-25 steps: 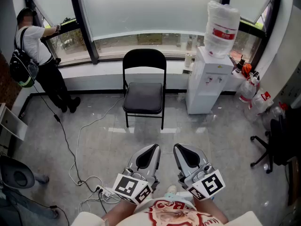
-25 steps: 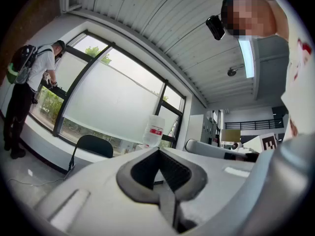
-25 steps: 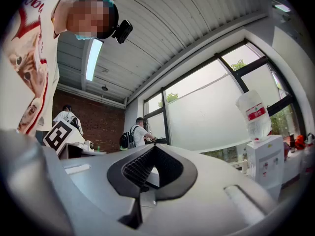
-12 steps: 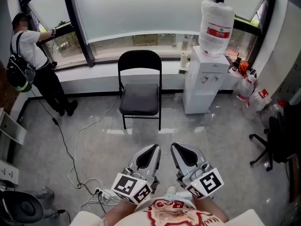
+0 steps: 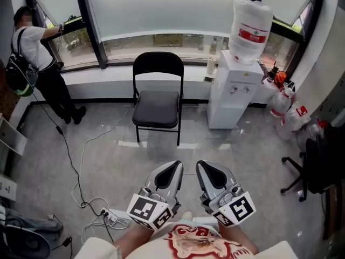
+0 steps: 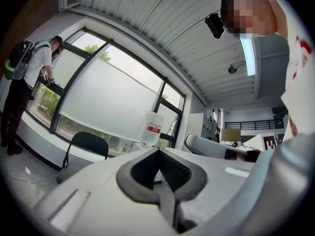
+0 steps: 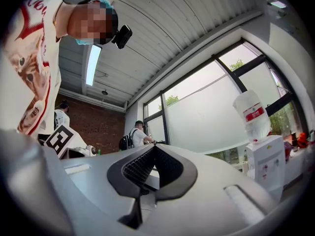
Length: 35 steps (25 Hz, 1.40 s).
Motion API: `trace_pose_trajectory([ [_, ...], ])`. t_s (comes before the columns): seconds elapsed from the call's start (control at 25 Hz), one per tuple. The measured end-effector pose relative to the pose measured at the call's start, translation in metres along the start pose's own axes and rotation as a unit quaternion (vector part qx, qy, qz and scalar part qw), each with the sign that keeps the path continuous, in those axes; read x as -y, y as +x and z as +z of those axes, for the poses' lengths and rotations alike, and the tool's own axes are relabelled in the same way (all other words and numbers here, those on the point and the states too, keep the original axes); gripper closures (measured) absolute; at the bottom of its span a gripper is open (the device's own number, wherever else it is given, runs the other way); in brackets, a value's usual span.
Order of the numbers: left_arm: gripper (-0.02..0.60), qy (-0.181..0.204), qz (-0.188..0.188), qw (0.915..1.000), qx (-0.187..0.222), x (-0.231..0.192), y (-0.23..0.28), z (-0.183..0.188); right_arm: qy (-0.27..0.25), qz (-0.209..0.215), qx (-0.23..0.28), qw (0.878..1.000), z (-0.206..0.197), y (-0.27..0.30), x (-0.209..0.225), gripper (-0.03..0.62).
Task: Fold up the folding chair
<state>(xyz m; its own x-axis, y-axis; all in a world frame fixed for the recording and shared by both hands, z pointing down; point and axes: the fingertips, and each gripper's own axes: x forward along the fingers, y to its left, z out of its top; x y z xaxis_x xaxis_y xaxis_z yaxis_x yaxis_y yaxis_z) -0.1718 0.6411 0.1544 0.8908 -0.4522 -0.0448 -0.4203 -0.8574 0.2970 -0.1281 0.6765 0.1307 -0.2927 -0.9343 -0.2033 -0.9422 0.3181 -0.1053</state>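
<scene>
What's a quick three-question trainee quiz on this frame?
1. True or false: the chair is already folded.
2. In the head view, what stands just right of the chair? A) dispenser B) ladder C) desk
3. Fill in: the left claw and right claw are both ___, holding nothing.
Key: 1 false, it stands open. 2 A. 3 shut.
</scene>
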Motion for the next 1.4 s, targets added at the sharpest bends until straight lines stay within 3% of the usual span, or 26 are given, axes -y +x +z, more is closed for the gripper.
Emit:
trace_pose_trajectory([
  [0.52,0.581,0.021,0.046,0.9987,-0.008,0.008,0.017,-0.014,0.032,0.005,0.002,0.999,-0.009,-0.018,0.04,0.571],
  [0.8,0.581,0.014,0.033,0.9993,-0.011,-0.008,0.036,-0.02,0.017,0.007,-0.004,1.0,-0.019,0.0,0.051,0.571],
  [1.08,0.581,0.029,0.017,0.9994,0.003,-0.053,0.086,-0.007,-0.003,-0.014,-0.002,1.0,-0.021,0.049,0.092,0.571],
  [1.4,0.581,0.025,-0.005,0.9996,0.011,-0.136,0.162,0.033,-0.021,-0.03,0.003,0.999,-0.023,0.151,0.146,0.571],
])
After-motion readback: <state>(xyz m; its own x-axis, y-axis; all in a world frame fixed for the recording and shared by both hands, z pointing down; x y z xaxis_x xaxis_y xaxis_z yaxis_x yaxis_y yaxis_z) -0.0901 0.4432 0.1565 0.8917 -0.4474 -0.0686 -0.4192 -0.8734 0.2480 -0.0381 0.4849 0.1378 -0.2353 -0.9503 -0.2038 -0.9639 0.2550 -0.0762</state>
